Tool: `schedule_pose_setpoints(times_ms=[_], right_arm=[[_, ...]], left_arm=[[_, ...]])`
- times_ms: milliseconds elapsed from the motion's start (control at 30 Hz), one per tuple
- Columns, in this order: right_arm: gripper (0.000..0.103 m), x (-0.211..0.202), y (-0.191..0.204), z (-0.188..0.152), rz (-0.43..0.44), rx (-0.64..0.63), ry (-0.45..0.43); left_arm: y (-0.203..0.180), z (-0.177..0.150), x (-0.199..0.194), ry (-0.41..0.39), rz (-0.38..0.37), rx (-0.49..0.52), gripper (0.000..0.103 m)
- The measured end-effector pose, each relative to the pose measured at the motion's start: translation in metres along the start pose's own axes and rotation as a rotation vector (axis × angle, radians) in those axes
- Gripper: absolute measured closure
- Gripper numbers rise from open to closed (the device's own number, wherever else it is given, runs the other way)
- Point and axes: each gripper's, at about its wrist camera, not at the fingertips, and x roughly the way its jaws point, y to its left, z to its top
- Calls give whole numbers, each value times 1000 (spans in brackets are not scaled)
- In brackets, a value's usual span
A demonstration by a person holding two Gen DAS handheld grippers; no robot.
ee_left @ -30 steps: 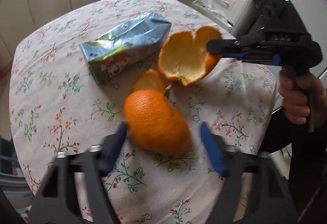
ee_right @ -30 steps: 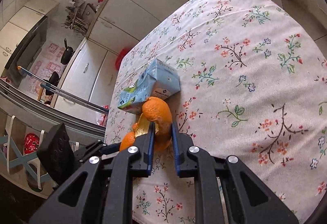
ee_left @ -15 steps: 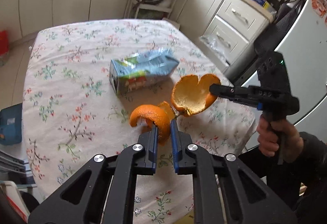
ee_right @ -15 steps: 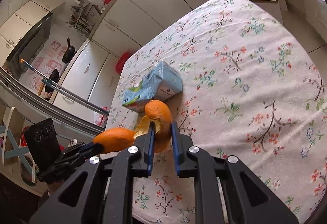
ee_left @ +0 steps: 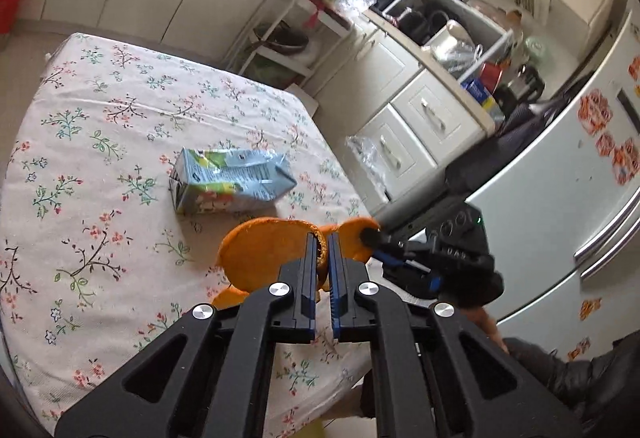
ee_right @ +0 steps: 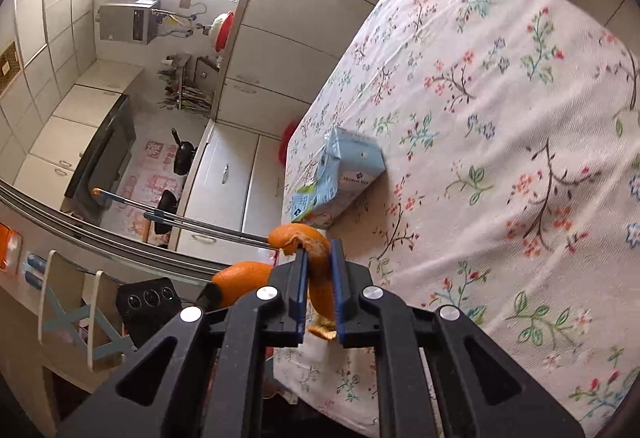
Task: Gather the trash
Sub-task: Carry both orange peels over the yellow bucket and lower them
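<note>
My left gripper (ee_left: pixel 323 238) is shut on a large orange peel (ee_left: pixel 264 254) and holds it above the near edge of the table (ee_left: pixel 80 166). My right gripper (ee_right: pixel 319 250) is shut on a second curled orange peel (ee_right: pixel 316 250), also lifted off the table. In the left wrist view the right gripper (ee_left: pixel 372 238) shows just right of my fingers with its peel (ee_left: pixel 356 242). In the right wrist view the left gripper's peel (ee_right: pixel 240 276) shows at lower left. A light blue juice carton (ee_left: pixel 230 186) lies on its side on the floral cloth; it also shows in the right wrist view (ee_right: pixel 340 178).
The table edge (ee_right: pixel 296 142) drops off to the floor beside the carton. White cabinets and drawers (ee_left: pixel 412 122) stand behind the table, a fridge (ee_left: pixel 560 206) to the right. A chair (ee_right: pixel 80 302) stands low at the left.
Both grippers have lifted their peels up and back off the table toward its near edge. The left gripper closed on its peel a second ago. The carton has not moved.
</note>
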Motion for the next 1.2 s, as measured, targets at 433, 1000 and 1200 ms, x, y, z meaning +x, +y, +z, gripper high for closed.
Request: schedule_pose_setpoints(times_ms=[433, 1000, 1200], right_arm=[[91, -7, 9, 0, 38, -2, -4], [91, -32, 34, -60, 71, -86, 22], [91, -44, 24, -76, 73, -50, 16]], left_arm=[[-26, 8, -20, -56, 242, 177, 98], [-83, -43, -63, -168, 476, 258, 98], [-97, -59, -67, -181, 534, 291, 98]])
